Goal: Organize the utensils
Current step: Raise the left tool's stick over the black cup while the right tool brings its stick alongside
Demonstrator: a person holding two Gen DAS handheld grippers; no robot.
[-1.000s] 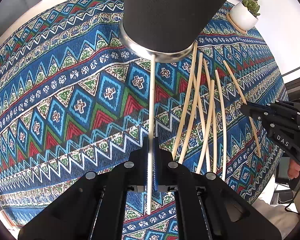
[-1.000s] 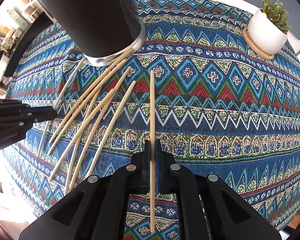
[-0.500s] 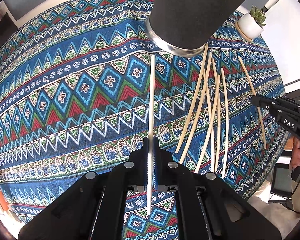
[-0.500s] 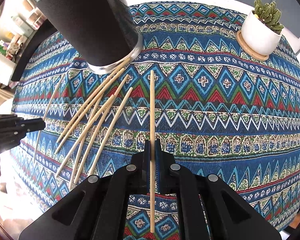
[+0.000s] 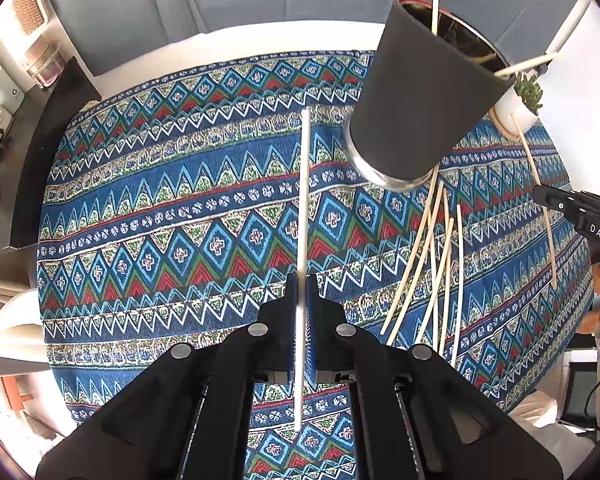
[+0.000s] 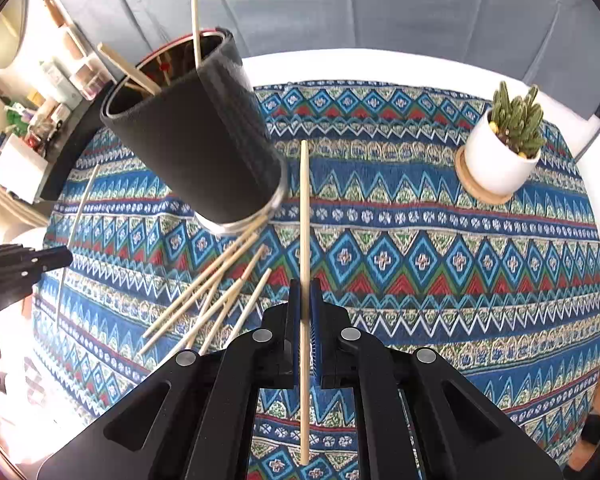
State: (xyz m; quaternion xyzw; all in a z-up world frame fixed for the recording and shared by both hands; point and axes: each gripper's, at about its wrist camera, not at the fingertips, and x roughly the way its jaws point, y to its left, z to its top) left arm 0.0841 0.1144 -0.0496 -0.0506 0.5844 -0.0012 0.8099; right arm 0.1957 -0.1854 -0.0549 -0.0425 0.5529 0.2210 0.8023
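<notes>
Left gripper (image 5: 302, 320): fingers clenched on a single pale chopstick (image 5: 303, 216), gripped low on its length, the long end pointing out over the patterned cloth (image 5: 148, 240) on the surface. Right gripper (image 6: 305, 328): fingers likewise clenched on a tan chopstick (image 6: 305, 240), held the same way, clear of the cloth. Both sticks were in the air, neither yet in the black holder (image 6: 192, 148), which stood upright just beyond the two held tips. By my reading the job was partly done: a few sticks already leaned inside the holder, two were in transit, and a loose fan of chopsticks (image 5: 432, 264) remained on the cloth with its far ends near the holder's base, plus one stray chopstick (image 5: 536, 200) lying apart toward the cloth's edge. So most of the pile was left. The right wrist view showed the holder's open mouth and the sticks inside it plainly, also the whole potted cactus (image 6: 504, 152) on its coaster; the left wrist view gave the mouth only edge-on and the cactus half hidden behind the holder, but showed the stray stick full length.
</notes>
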